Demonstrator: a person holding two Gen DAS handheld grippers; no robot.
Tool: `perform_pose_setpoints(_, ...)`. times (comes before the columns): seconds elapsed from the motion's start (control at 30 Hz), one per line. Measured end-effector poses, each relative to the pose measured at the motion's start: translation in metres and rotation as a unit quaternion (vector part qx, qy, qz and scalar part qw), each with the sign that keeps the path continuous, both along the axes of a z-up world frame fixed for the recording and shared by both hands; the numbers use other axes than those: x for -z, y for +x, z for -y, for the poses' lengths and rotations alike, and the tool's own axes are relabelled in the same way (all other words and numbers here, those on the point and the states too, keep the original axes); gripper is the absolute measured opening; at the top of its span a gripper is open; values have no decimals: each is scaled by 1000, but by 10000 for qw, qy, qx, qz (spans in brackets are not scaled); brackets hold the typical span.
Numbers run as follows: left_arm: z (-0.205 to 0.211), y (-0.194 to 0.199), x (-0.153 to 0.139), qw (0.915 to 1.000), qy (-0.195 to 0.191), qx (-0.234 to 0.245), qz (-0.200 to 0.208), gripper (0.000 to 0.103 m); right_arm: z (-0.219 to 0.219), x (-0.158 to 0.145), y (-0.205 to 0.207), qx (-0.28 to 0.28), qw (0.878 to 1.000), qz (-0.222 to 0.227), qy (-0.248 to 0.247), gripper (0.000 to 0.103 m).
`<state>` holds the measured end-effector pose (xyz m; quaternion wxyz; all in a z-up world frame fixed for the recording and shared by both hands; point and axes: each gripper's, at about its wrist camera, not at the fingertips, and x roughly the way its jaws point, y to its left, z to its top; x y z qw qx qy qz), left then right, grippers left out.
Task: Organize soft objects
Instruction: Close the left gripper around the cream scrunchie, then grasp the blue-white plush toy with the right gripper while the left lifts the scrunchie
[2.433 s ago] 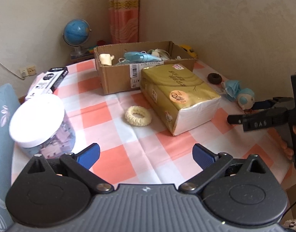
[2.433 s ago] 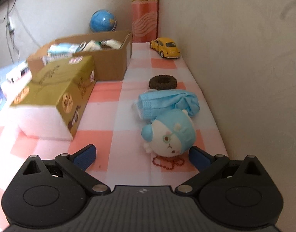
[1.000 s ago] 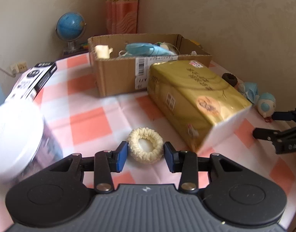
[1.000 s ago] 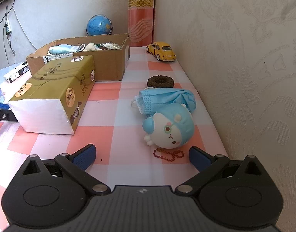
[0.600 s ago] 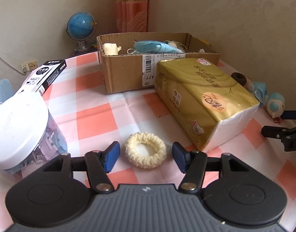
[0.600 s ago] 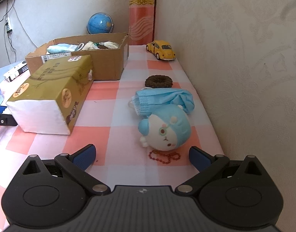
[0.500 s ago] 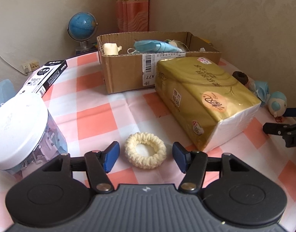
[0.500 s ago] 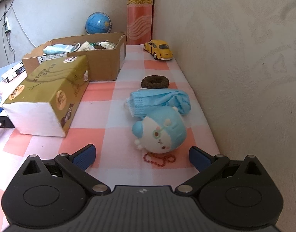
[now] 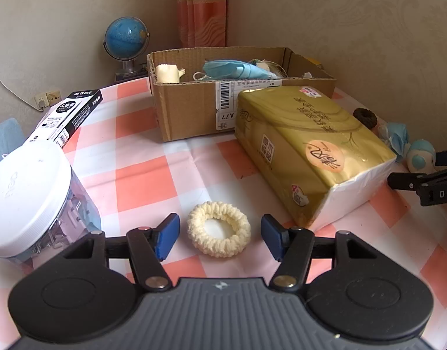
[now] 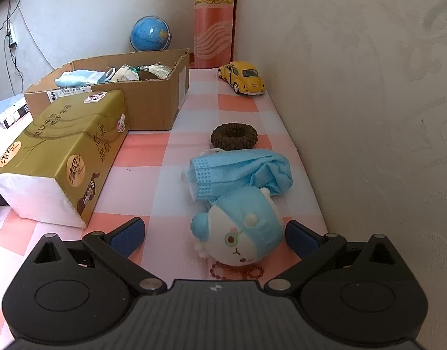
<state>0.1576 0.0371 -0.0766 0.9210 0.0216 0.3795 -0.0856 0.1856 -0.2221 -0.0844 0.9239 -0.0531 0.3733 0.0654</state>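
Note:
A cream scrunchie (image 9: 219, 231) lies on the checked cloth between the blue pads of my left gripper (image 9: 219, 236), which is open around it without touching. My right gripper (image 10: 214, 237) is open, one pad on each side of a blue and white plush toy (image 10: 241, 230). Behind the plush lie a blue face mask (image 10: 238, 172) and a brown scrunchie (image 10: 234, 136). An open cardboard box (image 9: 194, 99) at the back holds a mask and other soft items. The right gripper also shows at the right edge of the left wrist view (image 9: 422, 172).
A gold tissue pack (image 9: 308, 148) lies between the two grippers. A clear jar with a white lid (image 9: 27, 195) stands left of the left gripper. A black and white carton (image 9: 68, 113), a globe (image 9: 125, 39) and a yellow toy car (image 10: 243, 77) sit further back. The wall runs close along the right.
My left gripper came down around the cream scrunchie, narrowed, then widened a little and stayed there. My right gripper shifted slightly around the plush and stayed open.

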Motion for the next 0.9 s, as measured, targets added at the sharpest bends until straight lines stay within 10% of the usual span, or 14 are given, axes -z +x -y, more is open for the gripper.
perform_pose_setpoints(0.57,3,-1,-1,9999,108,106,2,59,5,-13,-9,147,9999,73,-24,74)
perform_pose_setpoints(0.9,2,-4,-4,9996,27,280,-21,41,8,-20,-18,242,9997,76,-35,61)
